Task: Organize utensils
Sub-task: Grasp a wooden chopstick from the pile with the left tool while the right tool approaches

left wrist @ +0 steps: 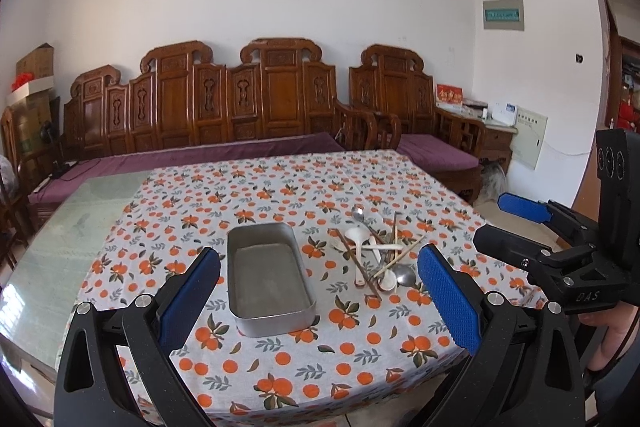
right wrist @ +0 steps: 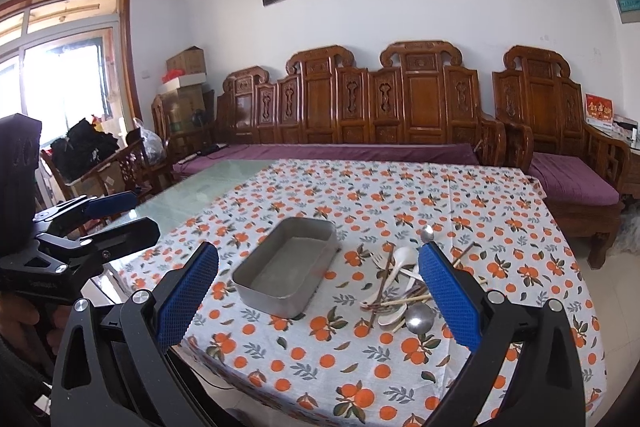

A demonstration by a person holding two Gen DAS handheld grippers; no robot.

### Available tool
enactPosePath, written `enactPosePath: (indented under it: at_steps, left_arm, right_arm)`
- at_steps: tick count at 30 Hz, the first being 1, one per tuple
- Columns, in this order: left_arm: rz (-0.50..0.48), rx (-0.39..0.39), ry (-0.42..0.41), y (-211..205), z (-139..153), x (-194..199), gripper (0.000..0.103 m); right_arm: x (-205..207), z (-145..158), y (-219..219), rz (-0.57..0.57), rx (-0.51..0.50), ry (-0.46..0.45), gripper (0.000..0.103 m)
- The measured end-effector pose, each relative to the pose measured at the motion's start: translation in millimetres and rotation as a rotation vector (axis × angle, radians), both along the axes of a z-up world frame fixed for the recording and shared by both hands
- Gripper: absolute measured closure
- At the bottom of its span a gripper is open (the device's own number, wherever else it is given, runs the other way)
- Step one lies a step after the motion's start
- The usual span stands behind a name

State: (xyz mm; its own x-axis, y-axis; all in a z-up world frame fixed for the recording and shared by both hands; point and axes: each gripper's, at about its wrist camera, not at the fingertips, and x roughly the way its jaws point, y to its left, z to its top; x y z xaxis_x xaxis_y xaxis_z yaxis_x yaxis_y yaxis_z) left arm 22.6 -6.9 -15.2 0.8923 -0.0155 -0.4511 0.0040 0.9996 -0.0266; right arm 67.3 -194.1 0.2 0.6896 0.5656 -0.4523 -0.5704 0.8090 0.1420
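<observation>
The tabletop (left wrist: 120,211) carries a cloth printed with oranges (left wrist: 280,187) that covers most of it, and a strip of bare glass stays uncovered on the left side. On the cloth an empty metal tray (left wrist: 269,277) lies with nothing inside, and it looks light and stiff, with thin walls. Just beside it, on its right, the pile of utensils (left wrist: 376,255) lies in disorder: wooden chopsticks, white spoons and metal spoons cross over each other, and there is something like a fork in the right wrist view. Both tools hover above the near edge of the tabletop, well apart from the pile. The left gripper (left wrist: 318,291) has its jaws wide open and holds nothing; the right gripper (right wrist: 318,291) is the same, wide open and empty. I judge that nothing is sorted yet. The metal spoon (right wrist: 420,318) nearest to the front is probably hard and slippery, so its thin handle is a better place to take hold than the round bowl. The white spoons could be ceramic and fragile, but I cannot tell. The chopsticks are light and may roll, and lifting one may disturb the others
</observation>
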Motion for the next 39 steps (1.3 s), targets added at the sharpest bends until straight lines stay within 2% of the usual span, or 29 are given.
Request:
enactPosePath:
  at_steps: [14, 20, 22, 26, 27, 31, 34, 39]
  left_arm:
    - [-0.023, 0.028, 0.136, -5, -44, 61, 0.008]
    - [-0.037, 0.049, 0.190, -9, -58, 88, 0.008]
    - [-0.050, 0.040, 0.205, -11, -61, 97, 0.008]
    - [-0.058, 0.042, 0.211, -16, -68, 112, 0.008]
    - [-0.062, 0.042, 0.210, -18, -68, 116, 0.011]
    - [-0.073, 0.038, 0.215, -26, -72, 129, 0.024]
    - [-0.089, 0.022, 0.237, -32, -78, 143, 0.031]
    - [-0.104, 0.020, 0.294, -44, -97, 173, 0.036]
  right_arm:
    - [66, -61, -12, -0.076, -0.066, 0.095, 0.003]
    - [107, -83, -20, -0.095, -0.084, 0.153, 0.027]
    - [120, -90, -21, -0.090, -0.088, 0.172, 0.041]
    - [149, -103, -24, -0.090, -0.097, 0.216, 0.056]
    - [156, -106, -25, -0.093, -0.100, 0.223, 0.060]
    - [174, -121, -35, -0.122, -0.095, 0.255, 0.063]
    - [181, -139, -45, -0.145, -0.073, 0.299, 0.063]
    - [188, -162, -56, -0.177, -0.080, 0.344, 0.063]
